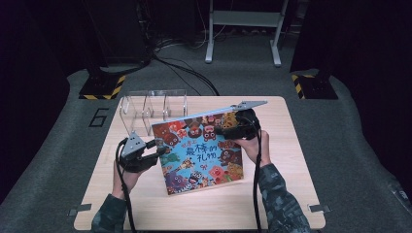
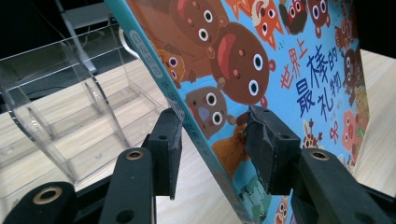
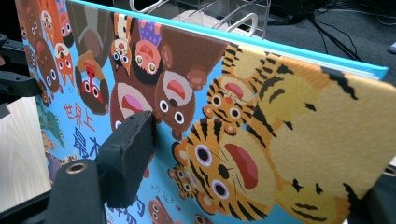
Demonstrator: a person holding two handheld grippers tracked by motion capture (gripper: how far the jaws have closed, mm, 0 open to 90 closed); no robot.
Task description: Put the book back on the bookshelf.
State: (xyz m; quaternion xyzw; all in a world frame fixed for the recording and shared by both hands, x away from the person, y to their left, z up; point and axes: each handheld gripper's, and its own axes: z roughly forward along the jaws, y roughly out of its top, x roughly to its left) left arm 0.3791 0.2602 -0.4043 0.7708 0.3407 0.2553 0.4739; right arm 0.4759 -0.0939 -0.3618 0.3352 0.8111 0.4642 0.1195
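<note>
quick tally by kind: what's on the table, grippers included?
Picture book: 1
Clear acrylic rack: 1
Handheld grippers: 2, left gripper, right gripper
Total: 4

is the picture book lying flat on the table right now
No, the picture book stands tilted on its lower edge on the table, with the left claw clamped across its spine edge.
</note>
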